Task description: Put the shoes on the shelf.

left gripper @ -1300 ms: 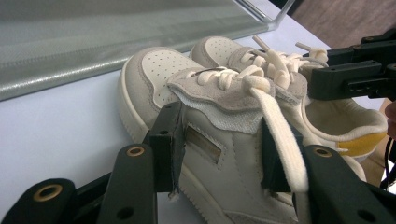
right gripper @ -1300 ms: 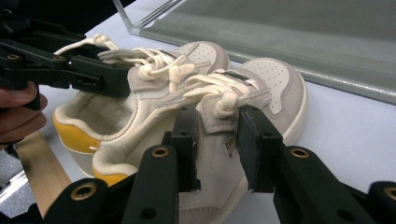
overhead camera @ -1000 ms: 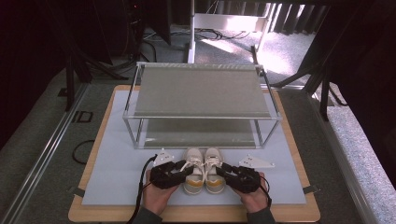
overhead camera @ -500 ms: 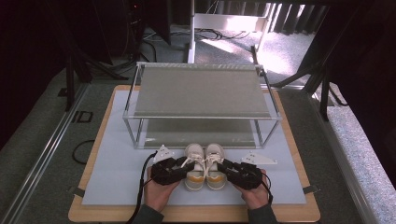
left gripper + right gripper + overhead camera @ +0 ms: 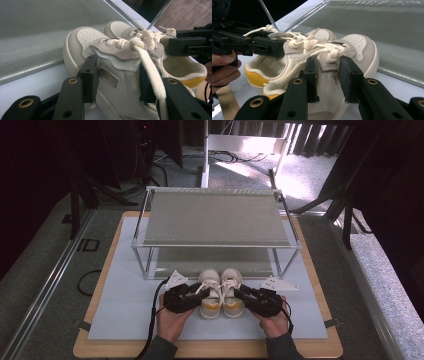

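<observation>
White mat [image 5: 125,285], gripped sneakers [image 5: 220,292]

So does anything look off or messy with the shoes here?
Nothing stands out. The left shoe and right shoe sit upright, side by side, toes toward the rack, each clamped from its outer side by the left gripper and right gripper.
</observation>
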The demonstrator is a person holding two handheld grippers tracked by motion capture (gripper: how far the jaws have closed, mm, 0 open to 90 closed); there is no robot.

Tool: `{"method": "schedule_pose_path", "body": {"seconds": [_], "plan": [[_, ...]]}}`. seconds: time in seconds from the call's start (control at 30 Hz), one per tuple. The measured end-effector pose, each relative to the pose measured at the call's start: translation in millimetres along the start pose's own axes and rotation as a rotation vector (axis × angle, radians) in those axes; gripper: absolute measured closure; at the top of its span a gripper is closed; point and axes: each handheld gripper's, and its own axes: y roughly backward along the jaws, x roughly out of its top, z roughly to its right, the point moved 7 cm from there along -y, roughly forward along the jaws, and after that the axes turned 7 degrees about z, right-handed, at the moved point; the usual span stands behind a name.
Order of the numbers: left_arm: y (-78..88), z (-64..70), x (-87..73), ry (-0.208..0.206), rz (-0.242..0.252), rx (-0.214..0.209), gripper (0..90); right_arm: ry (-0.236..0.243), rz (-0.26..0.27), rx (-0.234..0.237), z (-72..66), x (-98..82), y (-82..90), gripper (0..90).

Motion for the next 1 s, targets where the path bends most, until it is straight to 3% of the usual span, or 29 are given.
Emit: {"method": "schedule_pose_path", "body": {"seconds": [1.0], "plan": [[-18.4, -11.9, 20.4, 0.001, 0.030, 0.027, 56.4, -0.013, 0.039, -0.029, 16.4, 13.8, -13.6, 69.4]]}}
